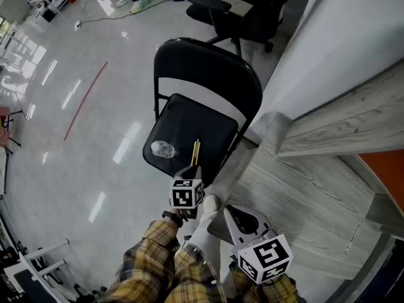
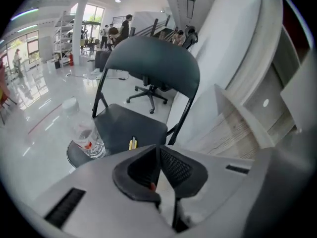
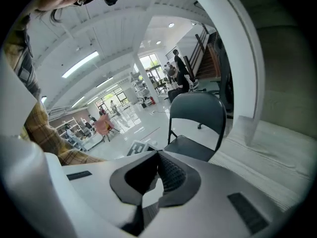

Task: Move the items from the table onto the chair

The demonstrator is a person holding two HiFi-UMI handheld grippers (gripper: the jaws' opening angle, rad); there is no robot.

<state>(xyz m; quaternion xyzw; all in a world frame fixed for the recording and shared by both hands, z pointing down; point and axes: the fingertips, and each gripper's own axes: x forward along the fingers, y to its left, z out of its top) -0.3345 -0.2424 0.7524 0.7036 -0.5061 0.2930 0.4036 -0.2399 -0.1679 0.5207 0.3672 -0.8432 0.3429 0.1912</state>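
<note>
1. Plaid sleeves (image 1: 158,257), lowest in the head view, one behind each tool.

2. Right tool (image 1: 228,212): over the near corner of the tabletop (image 1: 303,194), marker cube toward the person. In its own view, the right tool (image 3: 158,155) has its jaws pressed together with nothing between them. It points toward the chair.

3. Left tool (image 1: 194,171): hangs over the front edge of the chair seat, apart from what lies there. In its own view, the left tool (image 2: 159,150) has its jaw tips meeting and grips nothing.

4. Chair (image 1: 208,74): black, folding, set just beside the tabletop's end, with its back away from the person.

5. Bottle (image 1: 163,149): clear, standing on the seat near its front left corner. It also shows in the left gripper view (image 2: 91,144).

6. Yellow stick (image 1: 196,151): lies on the seat, just right of the bottle and not touching it. What kind of thing it is cannot be told.

7. Tabletop: pale wood grain.

8. Floor (image 1: 76,169): glossy, with a red line (image 1: 85,100).

9. Office chair (image 1: 246,8): stands beyond the chair.
</note>
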